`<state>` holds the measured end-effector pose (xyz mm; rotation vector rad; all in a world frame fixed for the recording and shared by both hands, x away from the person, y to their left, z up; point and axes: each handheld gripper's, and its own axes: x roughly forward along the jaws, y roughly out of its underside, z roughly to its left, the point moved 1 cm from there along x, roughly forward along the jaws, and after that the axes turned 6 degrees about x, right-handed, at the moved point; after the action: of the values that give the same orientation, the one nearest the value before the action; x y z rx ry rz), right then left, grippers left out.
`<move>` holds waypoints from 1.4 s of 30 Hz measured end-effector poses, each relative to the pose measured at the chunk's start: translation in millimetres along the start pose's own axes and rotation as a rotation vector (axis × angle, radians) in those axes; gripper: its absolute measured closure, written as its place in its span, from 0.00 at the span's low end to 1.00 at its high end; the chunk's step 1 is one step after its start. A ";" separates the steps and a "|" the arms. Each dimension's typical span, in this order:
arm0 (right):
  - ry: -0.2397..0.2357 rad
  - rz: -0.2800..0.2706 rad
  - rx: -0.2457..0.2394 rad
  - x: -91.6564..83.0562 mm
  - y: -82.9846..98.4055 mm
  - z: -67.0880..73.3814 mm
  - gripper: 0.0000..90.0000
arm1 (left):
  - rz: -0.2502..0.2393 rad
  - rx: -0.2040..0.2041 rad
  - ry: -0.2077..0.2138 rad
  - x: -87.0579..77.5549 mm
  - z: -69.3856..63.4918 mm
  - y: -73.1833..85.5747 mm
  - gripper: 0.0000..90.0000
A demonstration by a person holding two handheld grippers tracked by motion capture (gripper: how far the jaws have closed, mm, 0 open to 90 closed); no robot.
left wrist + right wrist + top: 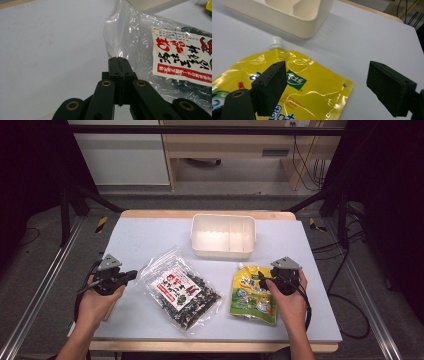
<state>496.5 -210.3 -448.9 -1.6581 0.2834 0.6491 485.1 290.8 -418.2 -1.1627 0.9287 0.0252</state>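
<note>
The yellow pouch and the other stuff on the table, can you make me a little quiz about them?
1. True or false: the yellow plastic spout pouch with a white cap lies inside the cream plastic two-compartment tray.
2. Which tongs stand open? A) left tongs B) right tongs
3. Fill in: the clear plastic bag of dark bits with a red-and-white label lies between the yellow pouch and the ____ tongs.

Key:
1. False; it lies flat on the grey table, in front of the tray.
2. B; the left tongs are shut with nothing between them.
3. left
</note>
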 end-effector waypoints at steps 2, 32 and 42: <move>-0.032 -0.027 -0.008 -5.0 -5.9 8.2 0.19 | -0.011 0.002 0.002 -1.2 -1.2 -2.0 1.00; -0.373 -0.075 -0.211 5.9 -75.6 105.0 0.18 | -0.091 0.111 0.033 -15.4 -26.6 -51.5 1.00; -0.485 -0.059 -0.247 21.3 -113.2 108.4 0.19 | -0.108 0.164 0.042 -18.7 -43.1 -73.4 1.00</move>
<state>546.0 -79.4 -375.1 -1.6733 -0.2021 1.0466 480.8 232.6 -353.5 -1.0628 0.8869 -0.1604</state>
